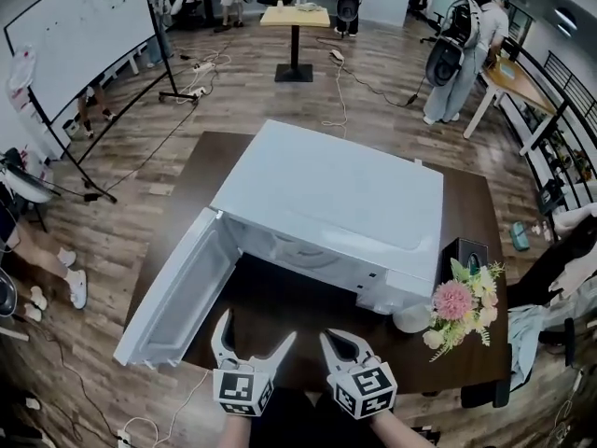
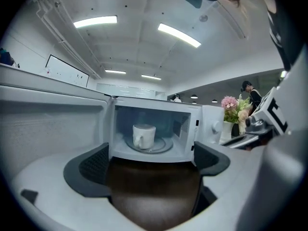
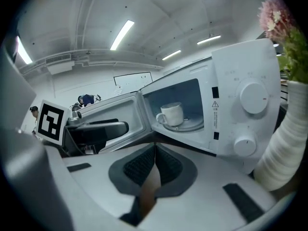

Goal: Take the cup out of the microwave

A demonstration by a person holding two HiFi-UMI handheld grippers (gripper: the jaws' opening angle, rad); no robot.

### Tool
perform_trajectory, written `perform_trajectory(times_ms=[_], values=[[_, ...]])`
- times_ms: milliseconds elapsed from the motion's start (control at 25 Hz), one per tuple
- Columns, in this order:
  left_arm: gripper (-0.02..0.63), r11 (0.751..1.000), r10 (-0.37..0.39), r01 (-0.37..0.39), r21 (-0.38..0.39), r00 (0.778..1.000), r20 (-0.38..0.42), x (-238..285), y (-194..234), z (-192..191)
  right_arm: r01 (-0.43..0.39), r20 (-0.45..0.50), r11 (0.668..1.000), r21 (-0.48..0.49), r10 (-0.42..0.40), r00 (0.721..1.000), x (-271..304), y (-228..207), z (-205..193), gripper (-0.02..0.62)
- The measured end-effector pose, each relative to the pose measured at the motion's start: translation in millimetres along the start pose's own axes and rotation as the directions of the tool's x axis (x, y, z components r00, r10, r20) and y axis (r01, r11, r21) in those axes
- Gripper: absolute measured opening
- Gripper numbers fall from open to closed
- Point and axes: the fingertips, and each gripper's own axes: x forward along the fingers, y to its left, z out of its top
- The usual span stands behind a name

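Note:
A white microwave [image 1: 336, 208] stands on the dark table with its door [image 1: 177, 292] swung open to the left. Inside, a white handled cup [image 2: 143, 135] sits upright on the glass turntable [image 2: 161, 147]; the right gripper view shows the cup [image 3: 172, 113] too, while the head view hides it under the microwave's top. My left gripper [image 1: 256, 327] is open in front of the cavity, well short of the cup, and its jaws [image 2: 151, 165] hold nothing. My right gripper [image 1: 332, 337] is shut and empty beside it, pads [image 3: 144, 166] pressed together.
A white vase of pink and yellow flowers [image 1: 457, 304] stands right of the microwave, close to my right gripper; the vase [image 3: 284, 148] fills that view's right edge. A small black box [image 1: 465, 255] sits behind it. People and desks are far back.

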Motion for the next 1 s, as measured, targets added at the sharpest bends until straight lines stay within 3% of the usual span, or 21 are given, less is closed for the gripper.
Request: perform_trajectory(times_ms=[360, 640, 1000], values=[[0.537, 0.986, -0.169, 0.169, 0.013, 0.985, -0.024, 34, 18, 6, 0.162, 0.008, 0.984, 0.076, -0.163, 0.987, 14, 2, 4, -0.005], [0.537, 0.958, -0.284, 0.286, 0.027, 0.958, -0.046, 60, 22, 2, 0.301, 0.013, 0.945, 0.127, -0.305, 0.952, 18, -4, -1, -0.005], [0.537, 0.959, -0.281, 0.281, 0.033, 0.96, -0.008, 113, 27, 4, 0.401, 0.004, 0.901, 0.163, -0.407, 0.913, 20, -13, -12, -0.005]])
